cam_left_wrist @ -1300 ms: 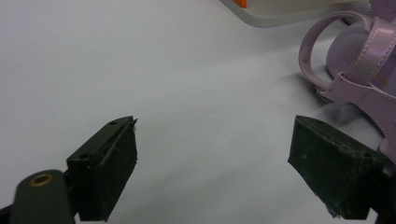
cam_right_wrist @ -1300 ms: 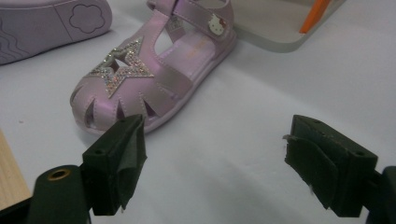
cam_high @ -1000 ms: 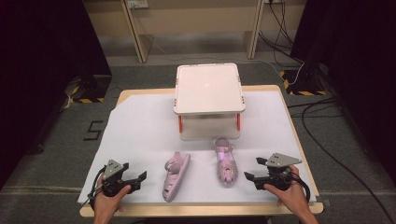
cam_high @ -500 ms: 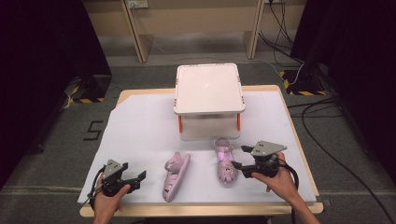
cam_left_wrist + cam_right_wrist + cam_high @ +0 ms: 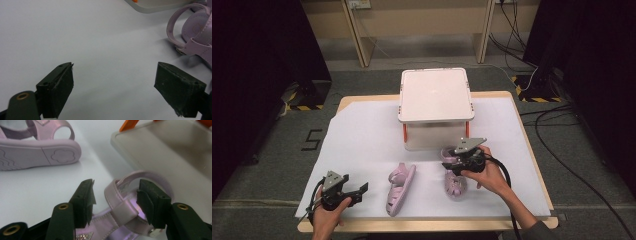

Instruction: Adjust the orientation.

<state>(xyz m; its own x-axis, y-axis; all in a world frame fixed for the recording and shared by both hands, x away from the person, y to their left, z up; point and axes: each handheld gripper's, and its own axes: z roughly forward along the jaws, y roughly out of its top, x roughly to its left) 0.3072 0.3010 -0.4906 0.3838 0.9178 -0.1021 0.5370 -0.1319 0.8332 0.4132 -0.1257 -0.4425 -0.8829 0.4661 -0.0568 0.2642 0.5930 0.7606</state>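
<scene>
The right gripper [image 5: 116, 200] sits over the heel end of the right sandal [image 5: 454, 177], its two jaws astride the heel strap [image 5: 125, 195]. The jaws have just been closing, and the strap is between them. The right-hand pad looks to be against the strap while the left-hand pad stands a little off it, so the grip does not look complete yet. Taking the shoe by the strap makes sense: it is the one thin, raised part that narrow jaws can pinch, whereas the sole is broad and flat.

That sandal lies on the white cloth [image 5: 362, 135] just in front of the lidded box [image 5: 435, 95], heel toward the box, toe toward the person. The left sandal [image 5: 399, 187] lies on its side beside it, apart from it, its sole turned toward the right gripper's camera.

The left gripper [image 5: 113, 90] rests low over bare cloth at the near left, jaws wide apart with nothing between them. The left sandal's strap lies near it, so it seems parked within reach of that shoe.

The closed box is probably where the pair is meant to go.
</scene>
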